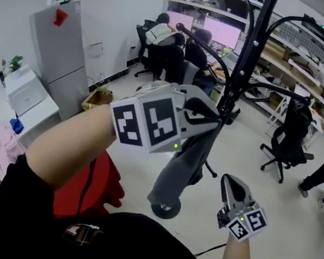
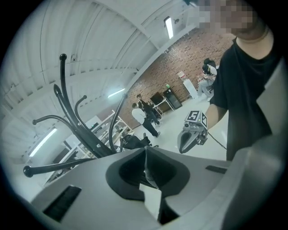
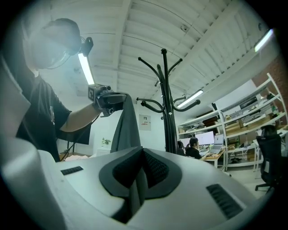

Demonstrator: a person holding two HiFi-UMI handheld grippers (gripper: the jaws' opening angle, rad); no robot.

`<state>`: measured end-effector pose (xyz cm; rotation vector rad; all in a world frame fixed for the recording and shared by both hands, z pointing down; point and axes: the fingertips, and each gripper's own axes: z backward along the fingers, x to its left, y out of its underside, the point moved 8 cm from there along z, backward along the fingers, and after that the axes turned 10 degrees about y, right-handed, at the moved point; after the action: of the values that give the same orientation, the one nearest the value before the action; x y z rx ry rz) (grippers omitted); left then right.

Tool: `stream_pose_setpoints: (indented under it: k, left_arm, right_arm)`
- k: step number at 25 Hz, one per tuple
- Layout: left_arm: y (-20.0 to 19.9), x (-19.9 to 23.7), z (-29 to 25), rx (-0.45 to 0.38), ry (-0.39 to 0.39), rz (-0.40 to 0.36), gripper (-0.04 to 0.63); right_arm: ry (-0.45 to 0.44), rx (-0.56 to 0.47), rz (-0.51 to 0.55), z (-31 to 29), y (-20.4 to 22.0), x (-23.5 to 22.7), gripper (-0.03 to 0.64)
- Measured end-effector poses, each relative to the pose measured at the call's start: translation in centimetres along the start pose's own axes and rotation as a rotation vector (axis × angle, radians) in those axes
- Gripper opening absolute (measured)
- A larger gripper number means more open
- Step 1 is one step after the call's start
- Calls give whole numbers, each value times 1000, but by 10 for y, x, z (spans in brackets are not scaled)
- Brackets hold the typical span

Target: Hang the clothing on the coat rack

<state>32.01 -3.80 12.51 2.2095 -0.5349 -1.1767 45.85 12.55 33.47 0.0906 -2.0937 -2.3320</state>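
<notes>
A grey garment hangs from my left gripper, which is raised close to the black coat rack. Its jaws are shut on a fold of the cloth. The rack's curved hooks rise just left of and beyond the left gripper. My right gripper sits lower and to the right, shut, with nothing in it. In the right gripper view the right gripper points at the rack, and the garment drapes down from the left gripper.
The rack's round base stands on the floor below the garment. A red object lies at the lower left beside it. An office chair, shelving and seated people at desks lie beyond. A grey cabinet stands left.
</notes>
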Motion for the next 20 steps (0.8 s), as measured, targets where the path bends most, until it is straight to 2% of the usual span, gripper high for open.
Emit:
stream_pose_setpoints:
  k: [6, 17, 20]
  left_arm:
    - [-5, 30, -20, 29, -37, 33, 11]
    - [-4, 64, -48, 43, -35, 66, 11]
    - [1, 75, -47, 35, -57, 80, 11]
  right_arm:
    - [24, -14, -15, 14, 2, -17, -11]
    - [45, -15, -24, 25, 5, -29, -11]
    - [54, -13, -26, 28, 8, -30, -9]
